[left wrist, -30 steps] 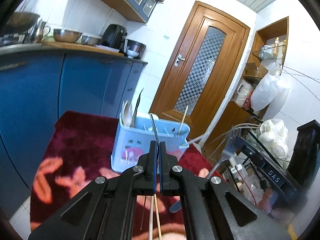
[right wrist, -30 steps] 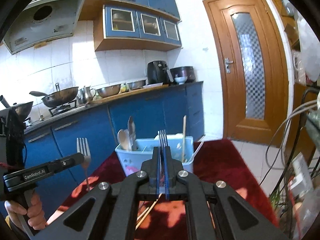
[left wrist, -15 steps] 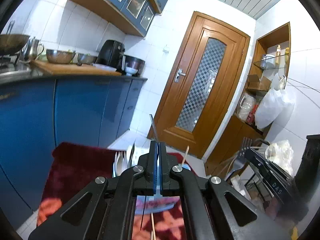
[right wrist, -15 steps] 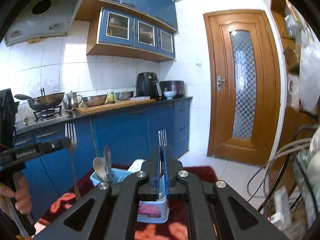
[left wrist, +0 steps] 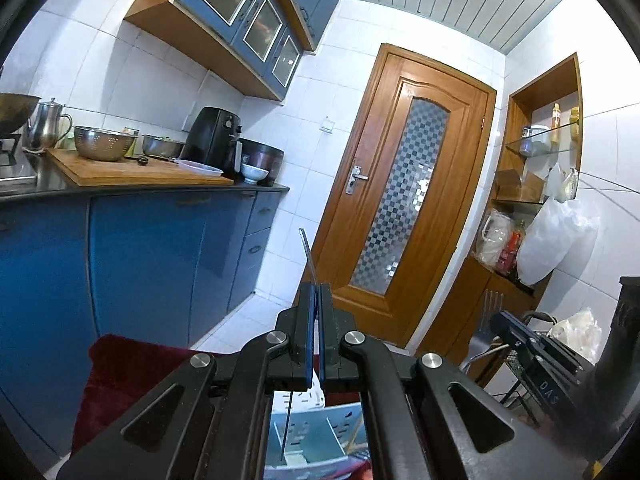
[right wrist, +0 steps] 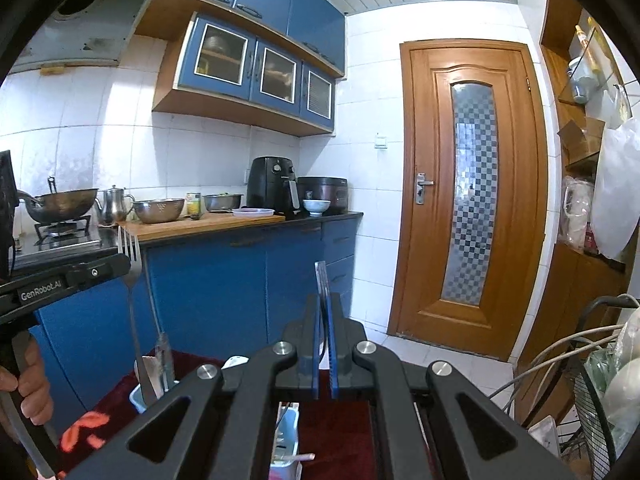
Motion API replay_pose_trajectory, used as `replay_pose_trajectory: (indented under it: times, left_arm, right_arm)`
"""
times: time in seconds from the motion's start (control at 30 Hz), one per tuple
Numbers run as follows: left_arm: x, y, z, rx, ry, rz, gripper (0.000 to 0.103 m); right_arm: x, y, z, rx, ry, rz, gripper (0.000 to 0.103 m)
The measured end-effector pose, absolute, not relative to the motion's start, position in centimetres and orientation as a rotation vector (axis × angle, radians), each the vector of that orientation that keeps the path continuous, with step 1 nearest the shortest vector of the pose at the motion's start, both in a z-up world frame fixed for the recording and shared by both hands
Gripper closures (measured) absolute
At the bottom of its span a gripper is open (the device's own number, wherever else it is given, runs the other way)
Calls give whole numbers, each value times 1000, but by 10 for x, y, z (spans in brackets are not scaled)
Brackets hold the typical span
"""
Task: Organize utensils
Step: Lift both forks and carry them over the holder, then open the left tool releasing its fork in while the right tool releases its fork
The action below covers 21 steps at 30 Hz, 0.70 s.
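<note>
Forks sit pinched upright in both grippers, left gripper (left wrist: 316,312) and right gripper (right wrist: 322,320). Lower each handle-first into the caddy (right wrist: 286,432), slowly.

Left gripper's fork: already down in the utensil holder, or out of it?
Out. The left gripper is shut on the fork, which hangs upright above the utensil holder, its handle end still clear.

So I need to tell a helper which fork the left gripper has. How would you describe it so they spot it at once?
Start at the blue base cabinets under the wooden counter. In front of them the left gripper reaches in from the left edge, shut on a fork. Unlike the utensils standing in the pale blue caddy, it hangs in the air, tines up.
</note>
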<state>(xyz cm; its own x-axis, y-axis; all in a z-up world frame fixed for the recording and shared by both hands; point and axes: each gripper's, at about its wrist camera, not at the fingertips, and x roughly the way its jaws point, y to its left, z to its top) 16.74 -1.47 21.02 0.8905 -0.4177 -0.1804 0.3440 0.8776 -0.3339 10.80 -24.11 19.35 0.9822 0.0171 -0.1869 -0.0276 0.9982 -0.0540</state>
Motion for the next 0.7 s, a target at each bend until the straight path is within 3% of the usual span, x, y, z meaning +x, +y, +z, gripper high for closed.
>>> replay_pose_trajectory:
  times: [0.7]
  left_arm:
    - [195,-26,119,-295,418,-377,103]
  right_arm:
    - [156,-222,129,-48,396,144,97]
